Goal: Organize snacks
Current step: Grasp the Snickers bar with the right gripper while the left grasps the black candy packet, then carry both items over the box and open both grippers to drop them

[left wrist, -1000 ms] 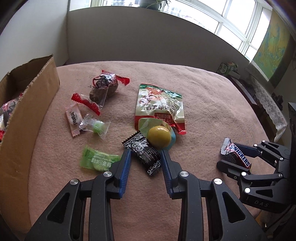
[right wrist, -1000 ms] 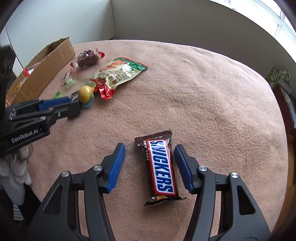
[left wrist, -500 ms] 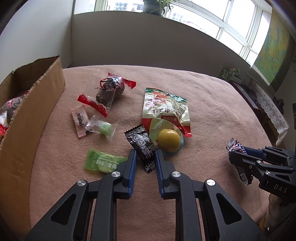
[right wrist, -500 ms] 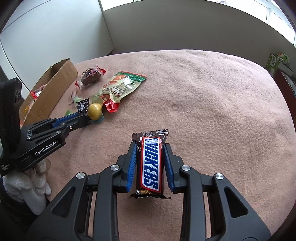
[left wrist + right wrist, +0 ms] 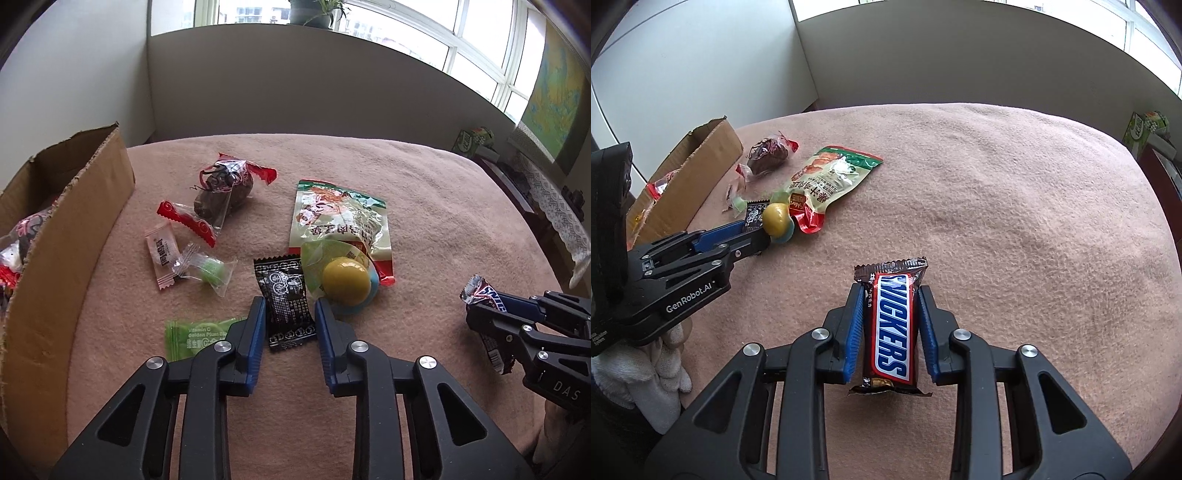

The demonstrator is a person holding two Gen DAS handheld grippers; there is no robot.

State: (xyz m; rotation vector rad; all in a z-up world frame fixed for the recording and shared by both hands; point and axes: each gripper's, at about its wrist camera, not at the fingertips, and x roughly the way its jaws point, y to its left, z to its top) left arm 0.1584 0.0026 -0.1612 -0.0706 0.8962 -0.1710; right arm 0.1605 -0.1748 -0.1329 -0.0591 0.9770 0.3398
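Snickers bar (image 5: 892,328), clamped lengthwise between the closed jaws of my right gripper (image 5: 891,326) above the pink blanket (image 5: 1015,221). My left gripper (image 5: 289,325), jaws opening, straddles the black sachet (image 5: 286,299) lying beside the yellow ball (image 5: 346,282); pads appear clear of it. Cardboard box (image 5: 70,236) at left.

Right tongs (image 5: 891,328) went from straddling the Snickers bar (image 5: 892,328) flat on the blanket to clamped on it, bar lifted at frame centre. Left tongs (image 5: 289,325) narrowed around the black sachet (image 5: 286,301) at lower centre, then started reopening; sachet sits between the pads, no visible squeeze.
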